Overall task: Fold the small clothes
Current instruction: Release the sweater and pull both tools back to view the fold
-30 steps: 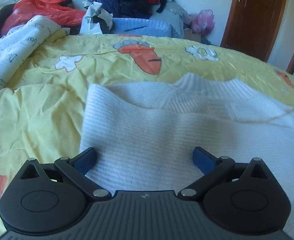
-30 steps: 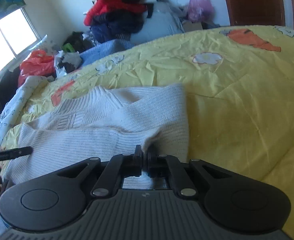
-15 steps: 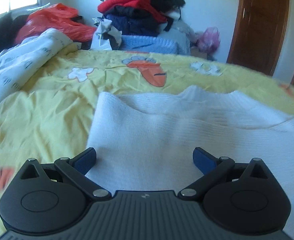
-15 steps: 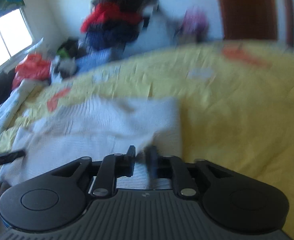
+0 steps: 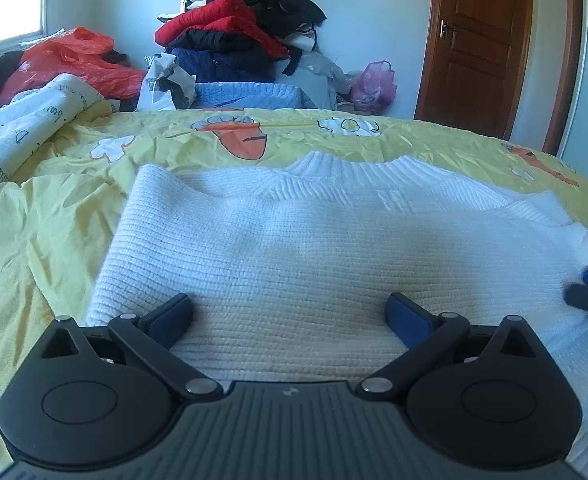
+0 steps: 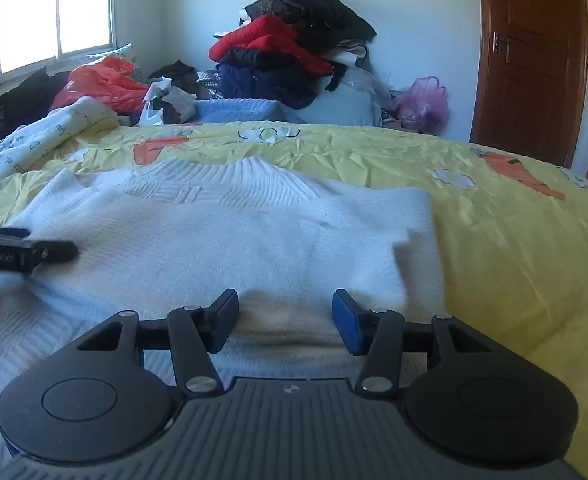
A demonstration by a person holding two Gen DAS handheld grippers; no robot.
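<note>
A white knitted sweater (image 5: 318, 240) lies flat on the yellow bedspread (image 5: 53, 216), its collar pointing away and its sides folded inward. My left gripper (image 5: 289, 314) hovers wide open over the near left part of the knit, gripping nothing. In the right wrist view the same sweater (image 6: 213, 236) fills the foreground. My right gripper (image 6: 285, 320) stands over its near right part with the jaws opening; the pads flank the cloth but do not press on it. The right gripper's tips show at the right edge of the left wrist view, and the left gripper's fingers (image 6: 21, 250) at the left edge of the right wrist view.
A heap of red, black and navy clothes (image 5: 233, 44) rises past the bed's far side, with a light blue knit (image 5: 245, 96) below it. A white printed quilt (image 5: 25, 128) and orange bag (image 5: 73, 60) sit far left. A brown door (image 5: 482, 44) stands at the right.
My right gripper was shut on the sweater's folded edge; it has let go, spread its jaws and swung level. The left gripper stayed open while drawing back slightly over the sweater.
</note>
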